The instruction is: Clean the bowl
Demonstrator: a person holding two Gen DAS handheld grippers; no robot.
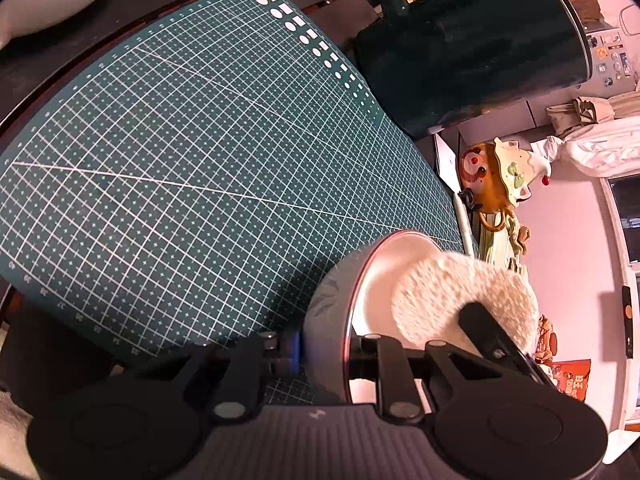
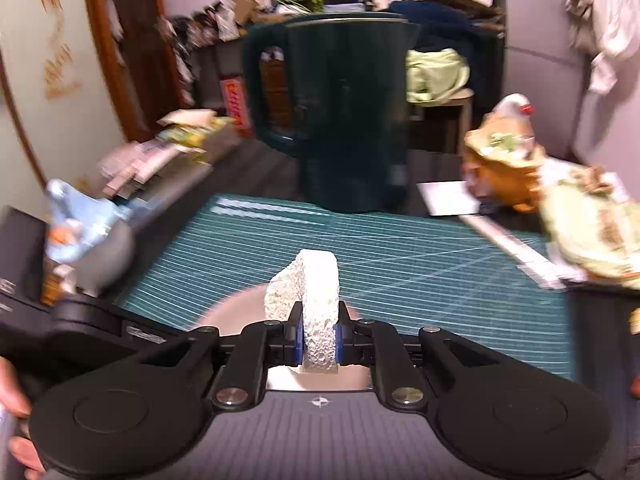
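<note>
The bowl (image 1: 328, 304), grey outside with a red rim and a white inside, is tilted on its side above the green cutting mat (image 1: 200, 180). My left gripper (image 1: 326, 350) is shut on the bowl's wall, one pad outside and one inside. A cream sponge (image 1: 448, 292) presses against the bowl's inside, with a black finger (image 1: 484, 328) of the right gripper behind it. In the right wrist view my right gripper (image 2: 319, 340) is shut on the sponge (image 2: 320, 280), which stands upright between the blue pads, and the bowl's pale inside (image 2: 236, 312) shows below it.
A tall dark green pitcher (image 2: 348, 120) stands at the mat's far edge (image 2: 400, 248). A ceramic figurine (image 2: 504, 168) sits at the right and a blue figure (image 2: 76, 220) at the left. Papers and clutter line the table's back. A hand (image 2: 12, 396) shows at the lower left.
</note>
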